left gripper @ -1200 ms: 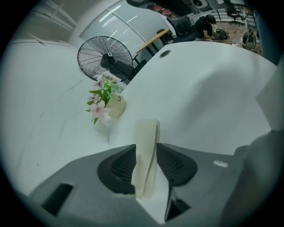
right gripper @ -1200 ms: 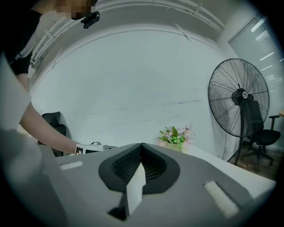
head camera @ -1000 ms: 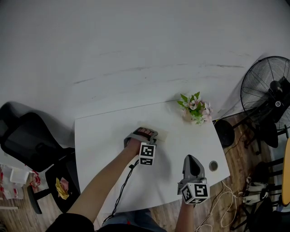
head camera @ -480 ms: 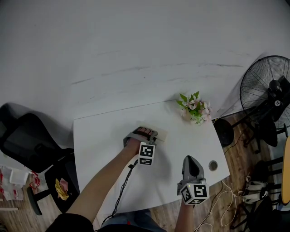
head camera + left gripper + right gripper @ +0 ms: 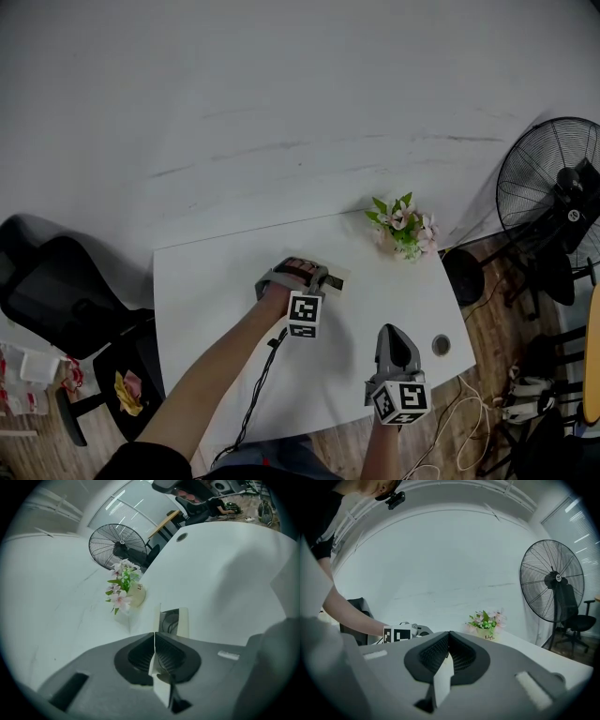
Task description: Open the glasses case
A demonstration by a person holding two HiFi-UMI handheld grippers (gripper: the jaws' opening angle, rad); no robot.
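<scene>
The cream glasses case lies on the white table just past my left gripper. In the left gripper view the case stands open, with dark glasses showing inside. Its thin lid rises edge-on straight into the jaws. The left gripper has just been closing and is now shut on that lid's edge. My right gripper hovers near the table's front right, apart from the case. Its jaws meet with nothing between them.
A small pot of pink flowers stands at the table's far right corner. A cable hole sits beside the right gripper. A standing fan is off the table's right side, a black chair off its left.
The left gripper's jaws have closed and it has lifted a little. The case's lid has come up with it, and the dark inside now shows.
</scene>
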